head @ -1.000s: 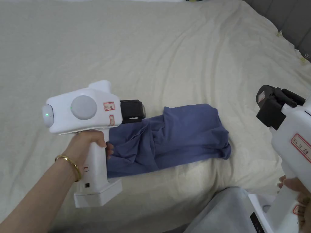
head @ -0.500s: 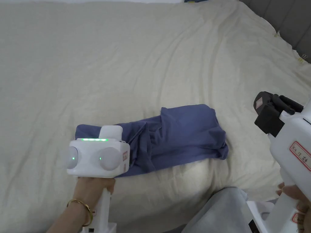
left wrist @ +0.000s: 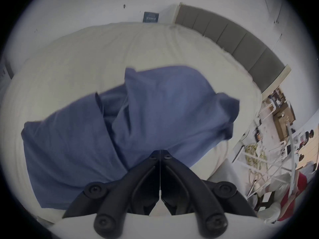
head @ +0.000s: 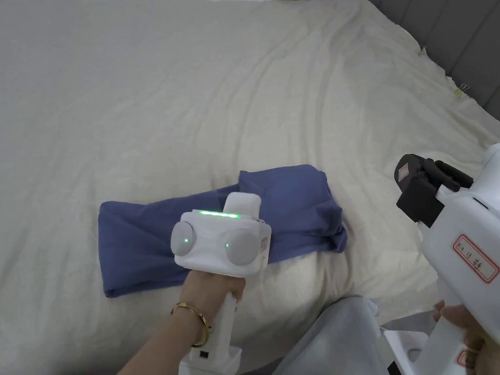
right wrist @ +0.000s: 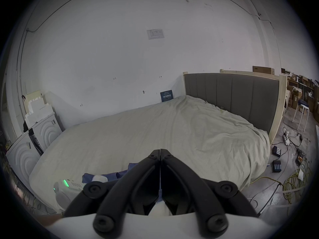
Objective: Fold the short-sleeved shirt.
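Near edge of the bed (head: pixel 146 97): left gripper (left wrist: pixel 160 152) w/ jaws pressed together, tips meeting just over the near hem of the shirt (head: pixel 141 244); no cloth seen between them. In the head view its white body, green light on top, is held in a hand (head: pixel 212 288) wearing a gold bangle (head: pixel 193 315), and it hangs above the shirt's middle. Right gripper (right wrist: pixel 160 152) is held off the bed's near right corner, jaws likewise closed on nothing, aimed across the mattress; its own view catches the left gripper's lit body and a strip of blue cloth beyond it. The shirt, blue, lies in a long, rumpled band along the near edge, one layer lapped over another approx. mid-length, the right end bunched. Beyond it the cream sheet runs, creased, to the far edge. At the bed's right end, a grey padded headboard (right wrist: pixel 231 94); behind, a white wall (right wrist: pixel 120 44).
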